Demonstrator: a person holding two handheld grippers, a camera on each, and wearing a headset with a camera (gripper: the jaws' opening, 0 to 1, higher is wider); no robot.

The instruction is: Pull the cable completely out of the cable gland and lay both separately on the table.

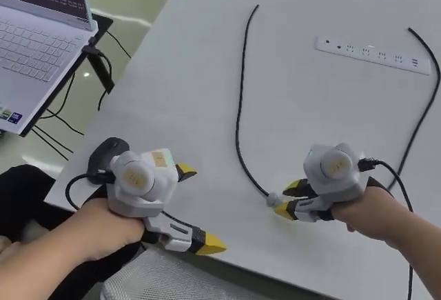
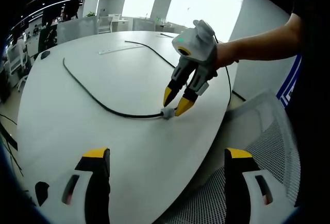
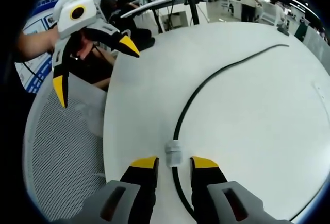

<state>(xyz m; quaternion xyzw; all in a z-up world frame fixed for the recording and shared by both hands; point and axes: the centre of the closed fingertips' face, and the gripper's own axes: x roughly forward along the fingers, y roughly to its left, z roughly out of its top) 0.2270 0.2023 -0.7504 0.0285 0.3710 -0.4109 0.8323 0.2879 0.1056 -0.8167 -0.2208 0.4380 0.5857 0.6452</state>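
Observation:
A long black cable (image 1: 239,107) curves across the white table (image 1: 186,72) to a small pale cable gland (image 1: 273,200) near the front edge. In the right gripper view the gland (image 3: 174,153) sits on the cable (image 3: 206,82) just ahead of my right gripper (image 3: 174,163), whose jaws stand open on either side of it without touching. The cable runs on between them. In the head view the right gripper (image 1: 288,198) is beside the gland. My left gripper (image 1: 198,208) is wide open over the table's front edge with nothing in it. The left gripper view shows the gland (image 2: 167,113) at the right gripper (image 2: 175,102).
A white power strip (image 1: 372,54) lies at the back right, with another black cable (image 1: 422,117) running down the right side. An open laptop (image 1: 38,34) stands off the table's left. A mesh chair (image 1: 158,279) sits below the near table edge.

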